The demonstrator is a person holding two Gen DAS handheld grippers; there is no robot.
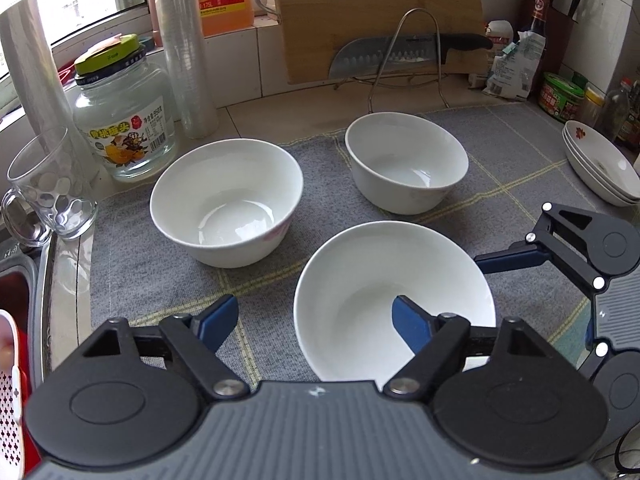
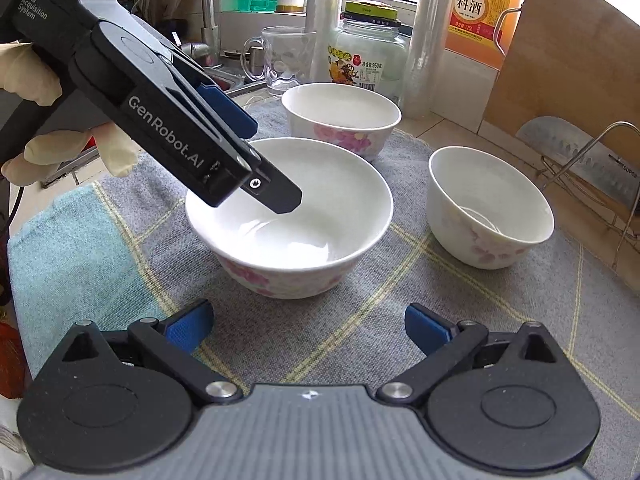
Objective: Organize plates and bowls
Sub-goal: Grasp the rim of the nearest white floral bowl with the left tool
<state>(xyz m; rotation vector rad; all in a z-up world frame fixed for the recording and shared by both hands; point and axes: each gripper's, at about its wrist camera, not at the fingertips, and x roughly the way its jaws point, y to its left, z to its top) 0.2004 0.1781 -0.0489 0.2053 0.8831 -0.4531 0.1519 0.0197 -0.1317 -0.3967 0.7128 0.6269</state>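
Three white bowls with pink flowers stand on a grey checked cloth (image 1: 520,184). My left gripper (image 1: 316,312) is open and straddles the left wall of the nearest bowl (image 1: 360,276): one blue finger is inside it, the other outside on the cloth, and neither pad presses the rim. The right wrist view shows the same bowl (image 2: 328,216) with the left gripper's tip dipping into it. The second bowl (image 1: 228,196) and the third bowl (image 1: 404,160) sit behind, apart from each other. My right gripper (image 2: 308,316) is open over the cloth just short of the near bowl, with nothing between its fingers.
A stack of shallow plates (image 1: 600,168) sits at the cloth's right edge. A glass mug (image 1: 48,188), a jar (image 1: 124,120) and a sink (image 1: 16,276) are at the left. A cleaver (image 1: 384,56) rests on a wire rack against a cutting board (image 1: 360,8). A gloved hand (image 2: 28,80) holds the left gripper.
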